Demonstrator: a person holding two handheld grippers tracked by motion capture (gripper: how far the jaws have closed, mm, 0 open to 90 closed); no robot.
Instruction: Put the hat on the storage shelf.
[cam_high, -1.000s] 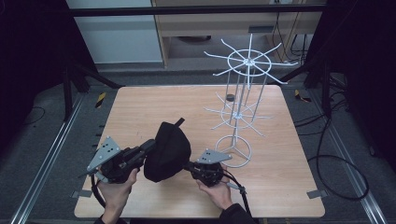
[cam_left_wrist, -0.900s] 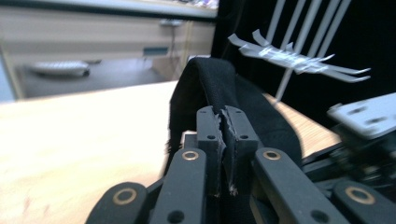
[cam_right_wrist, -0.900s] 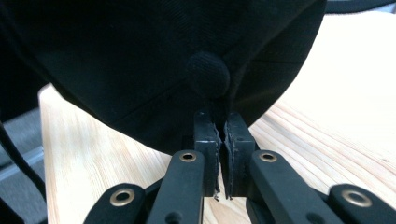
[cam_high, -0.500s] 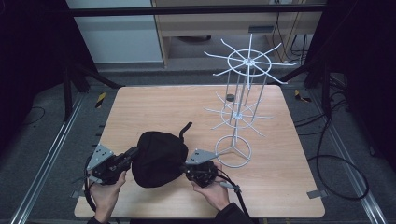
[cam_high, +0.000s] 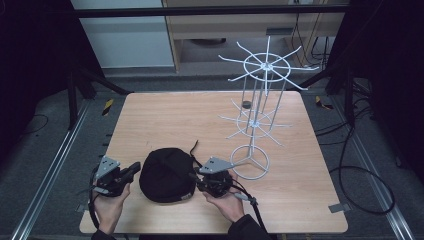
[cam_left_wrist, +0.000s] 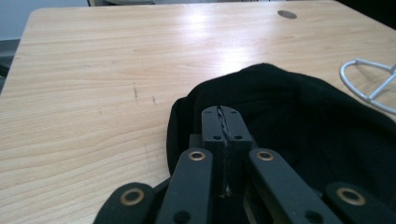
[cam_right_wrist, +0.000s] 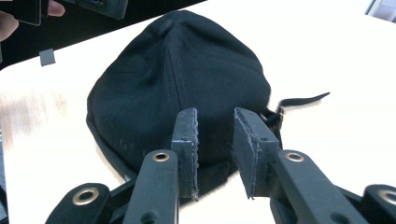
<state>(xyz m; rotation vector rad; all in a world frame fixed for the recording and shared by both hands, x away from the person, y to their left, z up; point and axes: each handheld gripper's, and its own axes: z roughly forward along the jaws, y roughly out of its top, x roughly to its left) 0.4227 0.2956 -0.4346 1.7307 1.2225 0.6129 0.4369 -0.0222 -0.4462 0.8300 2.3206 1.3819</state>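
A black cap (cam_high: 167, 175) (cam_left_wrist: 303, 107) (cam_right_wrist: 177, 79) lies dome up on the wooden table (cam_high: 200, 115), near its front edge, with its strap (cam_right_wrist: 299, 100) trailing out. My left gripper (cam_high: 136, 167) (cam_left_wrist: 224, 121) sits at the cap's left edge, jaws pressed together after just closing. I cannot tell whether fabric is pinched between them. My right gripper (cam_high: 196, 177) (cam_right_wrist: 215, 126) is at the cap's right edge. Its jaws have just been opening and now stand apart over the rim, with the pads (cam_right_wrist: 187, 135) off the fabric.
A white wire display rack (cam_high: 255, 125) with two tiers of spokes stands right of the cap, its ring base (cam_high: 250, 162) (cam_left_wrist: 369, 79) close to my right gripper. A small dark disc (cam_high: 245, 104) (cam_left_wrist: 286, 14) lies farther back. Metal rails and cables run around the table.
The cap, held up between both grippers before, has come down and lies flat on the table. My left hand has dropped down and to the left. My right jaws have opened.
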